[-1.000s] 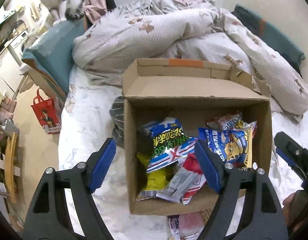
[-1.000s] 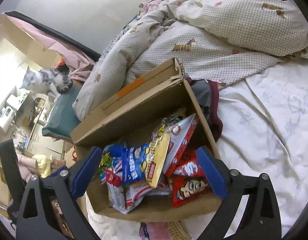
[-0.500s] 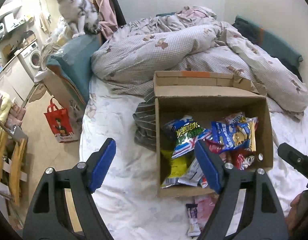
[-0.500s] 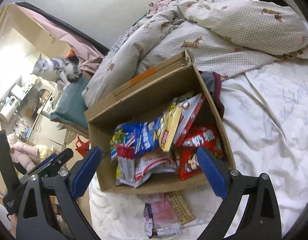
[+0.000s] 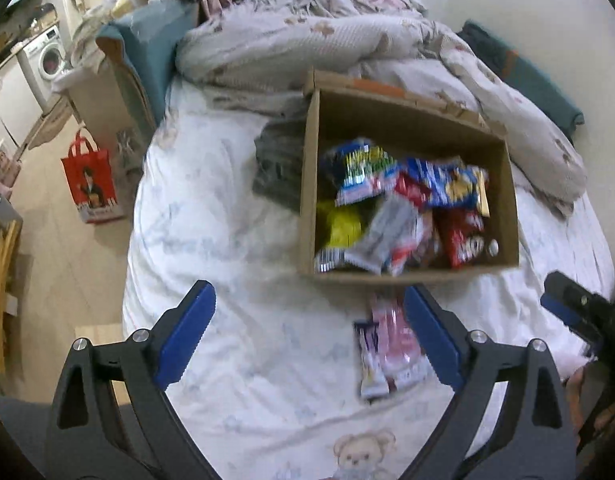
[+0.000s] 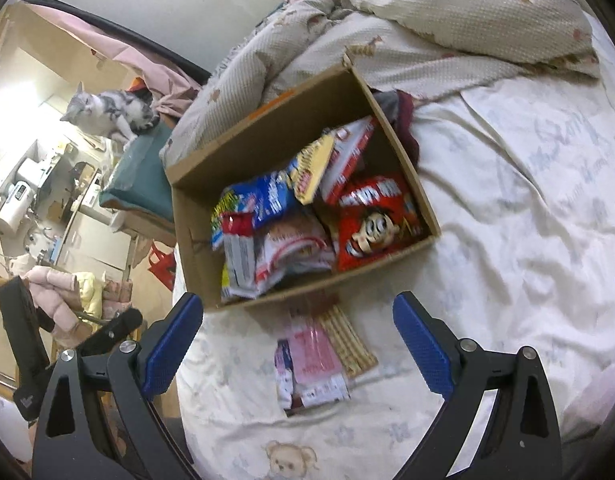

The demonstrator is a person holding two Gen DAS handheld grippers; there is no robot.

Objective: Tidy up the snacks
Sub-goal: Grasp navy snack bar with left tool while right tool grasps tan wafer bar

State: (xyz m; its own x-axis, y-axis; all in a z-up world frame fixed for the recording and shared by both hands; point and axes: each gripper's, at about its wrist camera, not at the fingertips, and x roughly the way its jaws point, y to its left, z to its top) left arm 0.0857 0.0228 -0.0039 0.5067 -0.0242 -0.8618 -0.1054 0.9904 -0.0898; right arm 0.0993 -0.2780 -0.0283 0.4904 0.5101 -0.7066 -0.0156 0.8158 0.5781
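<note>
Both grippers hover over the bed [image 6: 527, 184] with jaws wide and empty: left gripper [image 5: 307, 344], right gripper [image 6: 295, 344]. Loose snacks [image 6: 311, 364] lie on the sheet just ahead of the jaws and near the box [image 6: 267, 144]. Count: three, namely a pink packet [image 6: 313, 360], a purple-ended bar [image 5: 369, 360] touching its left edge, and a wafer pack [image 6: 349, 340] touching its right edge. Their long axes run away from the cameras, toward the box. They sit centred between the right jaws but beside the left gripper's right finger, so the right gripper appears better placed. Beyond, one open box holds a pile of packets, about eight; blur prevents an exact count. Farther off lies a quilt [image 5: 307, 48]; a cat [image 6: 107, 110] sits beyond the bed.
</note>
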